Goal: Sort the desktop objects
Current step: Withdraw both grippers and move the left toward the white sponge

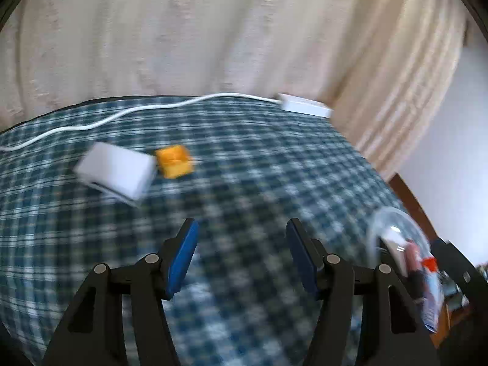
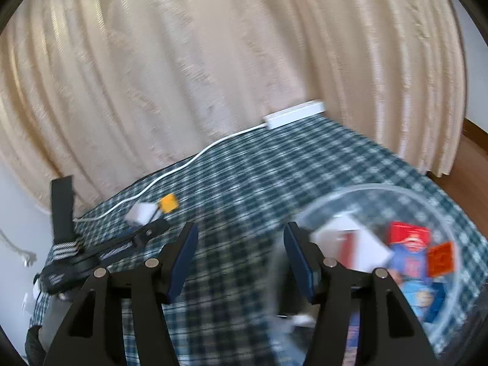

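A white box (image 1: 116, 170) and an orange cube (image 1: 174, 161) lie side by side on the checked cloth (image 1: 244, 158), ahead and left of my left gripper (image 1: 242, 256). That gripper is open above the cloth with nothing between its blue pads. In the right wrist view my right gripper (image 2: 241, 259) is open too. A clear bowl (image 2: 451, 222) holding a white box, red and blue packs and an orange piece sits just right of its right finger. A blurred grey streak lies by that finger. The left gripper (image 2: 152, 228) reaches toward the white box (image 2: 141, 212) and orange cube (image 2: 169, 202).
A white power strip (image 1: 305, 106) lies at the table's far edge, and its cable (image 1: 122, 116) runs left along the back. Cream curtains (image 1: 213, 30) hang close behind the table. The clear bowl (image 1: 393, 231) shows at the right edge of the left wrist view. Wooden floor (image 2: 469, 164) shows beyond the table's right side.
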Available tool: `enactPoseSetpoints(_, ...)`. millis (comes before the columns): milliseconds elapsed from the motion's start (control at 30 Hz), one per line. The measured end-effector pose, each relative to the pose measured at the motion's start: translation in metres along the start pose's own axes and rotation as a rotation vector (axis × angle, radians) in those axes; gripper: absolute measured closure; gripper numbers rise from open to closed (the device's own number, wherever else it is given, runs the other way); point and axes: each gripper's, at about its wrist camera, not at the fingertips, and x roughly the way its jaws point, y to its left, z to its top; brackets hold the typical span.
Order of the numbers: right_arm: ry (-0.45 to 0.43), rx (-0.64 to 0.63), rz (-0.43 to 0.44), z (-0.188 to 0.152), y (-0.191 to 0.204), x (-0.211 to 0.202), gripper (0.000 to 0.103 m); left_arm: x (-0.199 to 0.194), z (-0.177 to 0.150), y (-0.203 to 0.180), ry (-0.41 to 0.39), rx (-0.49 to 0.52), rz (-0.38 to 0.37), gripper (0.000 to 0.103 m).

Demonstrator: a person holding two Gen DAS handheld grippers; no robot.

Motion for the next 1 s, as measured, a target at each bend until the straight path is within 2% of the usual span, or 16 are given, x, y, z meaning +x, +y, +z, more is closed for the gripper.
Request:
enactPoseSetpoints(200,0.06,-0.047,0.042,-0.002,0.036,0.04,0.04,0.009,0.011,0.048,0.009,-0.096,0.083,0.04)
enactPoseSetpoints(533,0.133,-0.083,0.065,-0.002,0.062,0.093,0.04,0.025,0.025,0.084,0.023,-0.175,0.103,0.04)
enactPoseSetpoints(700,0.157,-0.082,0.063,-0.006,0.063,0.107,0.04,0.035,0.028,0.088,0.033,-0.169,0.115,0.04)
enactPoseSetpoints(933,0.181,-0.088,0.072,-0.01,0.066,0.117,0.04,0.043,0.028,0.104,0.043,-0.159,0.191,0.04)
enactPoseSetpoints(1000,0.185,-0.089,0.076,-0.011,0.066,0.118,0.04,0.041,0.027,0.114,0.036,-0.174,0.156,0.036)
